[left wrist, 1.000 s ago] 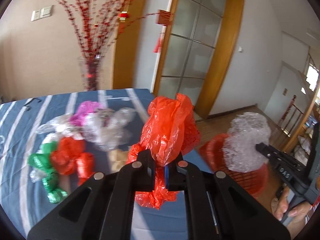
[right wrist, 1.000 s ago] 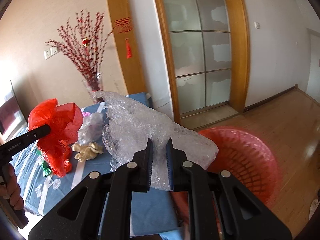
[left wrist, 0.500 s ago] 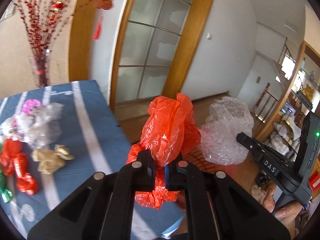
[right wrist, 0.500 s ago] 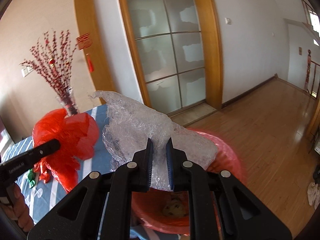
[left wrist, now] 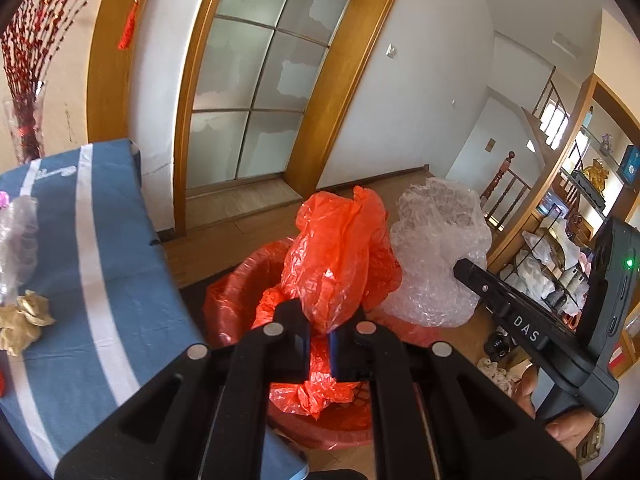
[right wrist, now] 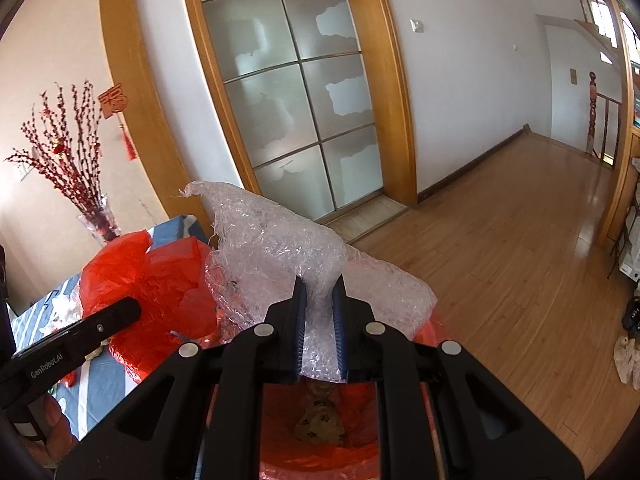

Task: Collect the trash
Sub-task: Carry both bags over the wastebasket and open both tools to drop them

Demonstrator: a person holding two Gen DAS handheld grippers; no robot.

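My left gripper [left wrist: 319, 326] is shut on a crumpled red plastic bag [left wrist: 340, 256], held above the red basket [left wrist: 228, 304] that stands on the floor beside the table. Just right of it hangs a wad of clear bubble wrap [left wrist: 438, 252], pinched by my right gripper [right wrist: 320, 308], which is shut on the bubble wrap [right wrist: 280, 248] over the same red basket [right wrist: 320, 460]. In the right wrist view the red bag [right wrist: 152, 292] and the left gripper's black finger [right wrist: 100, 324] show at the left. A spotted scrap [right wrist: 320, 424] lies in the basket's bottom.
The blue striped tablecloth [left wrist: 100, 264] fills the left, with a tan crumpled scrap [left wrist: 24, 320] and clear plastic [left wrist: 16, 232] on it. A vase of red branches [right wrist: 80, 184] stands at the table's far end. Wooden floor [right wrist: 520, 260] and glass doors [right wrist: 300, 100] lie beyond; shelves [left wrist: 560, 248] at right.
Both grippers swung right, off the table and over the red basket, each still holding its trash. The table's pile has slid out of view to the left.
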